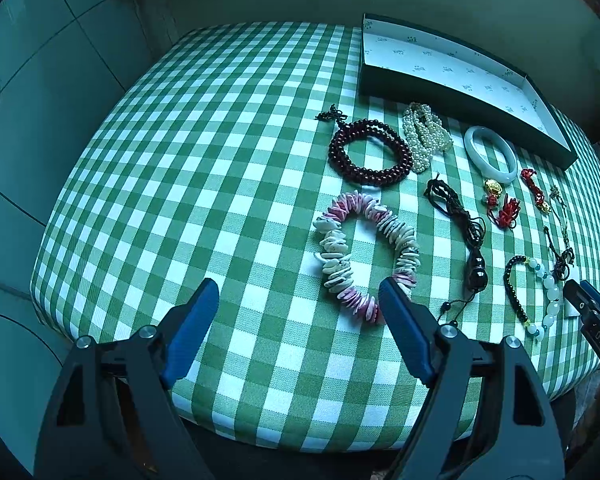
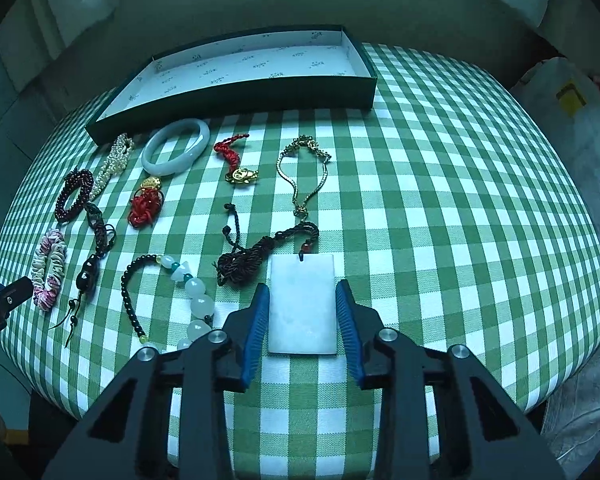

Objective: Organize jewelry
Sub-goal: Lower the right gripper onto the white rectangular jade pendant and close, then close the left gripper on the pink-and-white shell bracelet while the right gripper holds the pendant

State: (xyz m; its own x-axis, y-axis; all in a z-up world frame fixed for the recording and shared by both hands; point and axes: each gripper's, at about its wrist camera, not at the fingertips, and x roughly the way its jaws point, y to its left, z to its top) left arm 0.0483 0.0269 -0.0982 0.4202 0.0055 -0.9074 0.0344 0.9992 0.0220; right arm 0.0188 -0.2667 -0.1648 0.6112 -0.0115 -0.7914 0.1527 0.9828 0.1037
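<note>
Right gripper (image 2: 302,312): jaws spread, straddling the white rectangular jade pendant (image 2: 302,306) lying flat on the bench (image 2: 460,200); small gaps show on both sides, no pinch yet. The pendant's dark braided cord (image 2: 256,258) trails away up-left.

Left gripper (image 1: 300,320): jaws wide apart, holding nothing, hovering just short of the pink-and-white shell bracelet (image 1: 364,252).

Progress: the dark green box (image 2: 236,92) at the far edge shows only its printed lining, nothing in it. All pieces in view, including the jade bangle (image 2: 176,146) and gold chain (image 2: 304,176), lie on the checked cloth. Judged: sorting barely begun.

Writing: lining print too small to read; "DAS" embossed on the right gripper's finger in the left wrist view.
</note>
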